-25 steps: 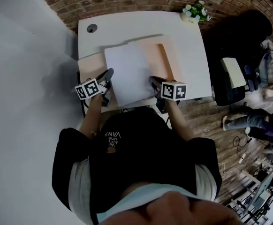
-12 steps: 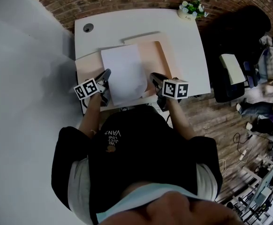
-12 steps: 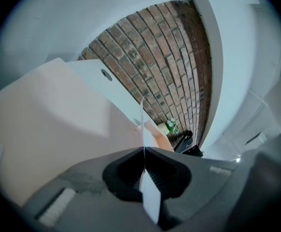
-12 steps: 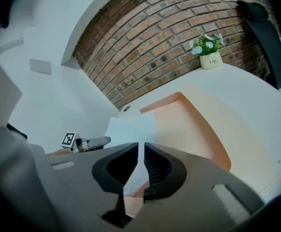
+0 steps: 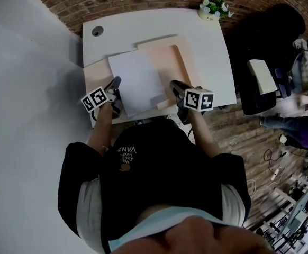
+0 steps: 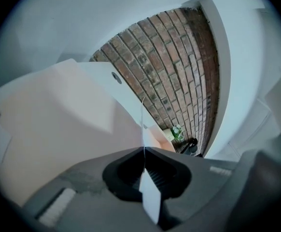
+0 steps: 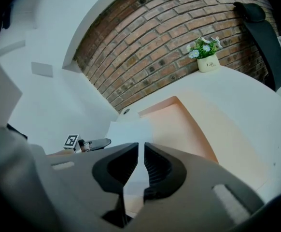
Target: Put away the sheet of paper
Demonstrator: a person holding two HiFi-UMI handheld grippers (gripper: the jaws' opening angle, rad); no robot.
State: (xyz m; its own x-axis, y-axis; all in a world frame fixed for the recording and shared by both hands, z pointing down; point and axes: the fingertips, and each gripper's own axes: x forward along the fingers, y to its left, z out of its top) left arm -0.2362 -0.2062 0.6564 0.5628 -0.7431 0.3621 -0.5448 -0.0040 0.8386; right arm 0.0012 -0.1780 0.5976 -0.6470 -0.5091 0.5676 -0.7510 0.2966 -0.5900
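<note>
**Sheet of paper [image 5: 138,81] shifts left, held by one tool**

We see the left tool [image 5: 115,82] clamped on the sheet's left edge. In the left gripper view the paper runs edge-on through the closed jaws and fans out behind them. The right tool [image 5: 173,84] reads differently. Its jaws stand only a narrow slit apart, and through that slit we make out the sheet and the peach mat [image 5: 179,62] lying beyond. We judge that nothing is pinched there (the gap is slim, so we say this with some caution).

Over the last second the sheet has moved. It first lay with a tool at each side edge, then bulged upward on its near right half. It now lies flatter and further left on the mat, with its near right corner curled over just beside the right tool. That tool's tips look just clear of the paper's right edge.

For the task, we take this to mean the sheet is not yet put away. It rests mostly on the mat on the white tabletop [image 5: 209,52], and only the left tool controls it. A one-edge hold on a limp sheet invites sagging, or a crease at the curled corner.
</note>
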